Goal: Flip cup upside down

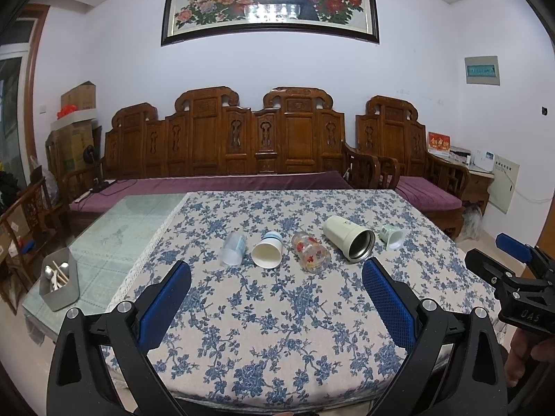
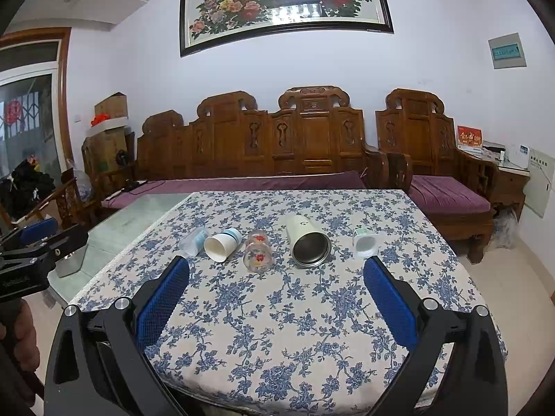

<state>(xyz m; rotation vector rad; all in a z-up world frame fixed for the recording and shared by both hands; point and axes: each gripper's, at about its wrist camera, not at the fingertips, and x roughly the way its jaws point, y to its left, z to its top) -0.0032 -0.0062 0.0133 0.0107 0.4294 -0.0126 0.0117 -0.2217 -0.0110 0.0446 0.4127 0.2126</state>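
Several cups lie on their sides in a row on the flowered tablecloth [image 1: 277, 312]: a clear plastic cup [image 1: 233, 249], a white paper cup [image 1: 267, 250], a glass with red flowers [image 1: 310, 252], a cream steel-lined tumbler [image 1: 349, 238] and a small green-white cup [image 1: 392, 236]. In the right wrist view they are the plastic cup [image 2: 194, 242], paper cup [image 2: 222, 244], glass [image 2: 258, 251], tumbler [image 2: 308, 242] and small cup [image 2: 365, 242]. My left gripper [image 1: 277, 270] is open and empty, short of the row. My right gripper [image 2: 275, 265] is open and empty, also short of it.
A grey metal holder with utensils [image 1: 59, 279] stands on the glass tabletop left of the cloth. A carved wooden sofa [image 1: 225, 145] with purple cushions runs behind the table. The right gripper shows at the right edge of the left wrist view [image 1: 513, 277].
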